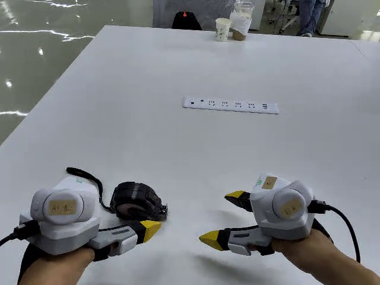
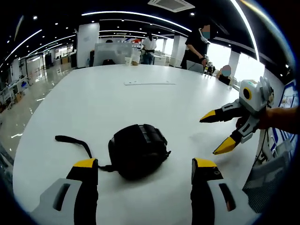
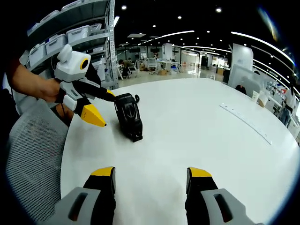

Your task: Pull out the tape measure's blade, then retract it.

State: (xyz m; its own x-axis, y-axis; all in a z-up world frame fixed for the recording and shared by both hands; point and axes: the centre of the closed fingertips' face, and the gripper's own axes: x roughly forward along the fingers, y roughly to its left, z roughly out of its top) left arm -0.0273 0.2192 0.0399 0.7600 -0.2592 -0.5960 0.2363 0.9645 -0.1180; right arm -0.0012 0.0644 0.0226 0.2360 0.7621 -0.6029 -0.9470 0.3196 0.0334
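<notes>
Tape measure (image 1: 138,202): on the desk (image 1: 237,154), blade in, just ahead of my left hand-held gripper (image 3: 102,105), its mouth seemingly facing right.
Left hand-held gripper: released, empty, nearer.
Right hand-held gripper (image 1: 222,217): released, empty, well apart.

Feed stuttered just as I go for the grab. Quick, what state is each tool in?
Left tool: open, holding nothing; the tape measure lies on the table just ahead of it.
Right tool: open, holding nothing.
</notes>
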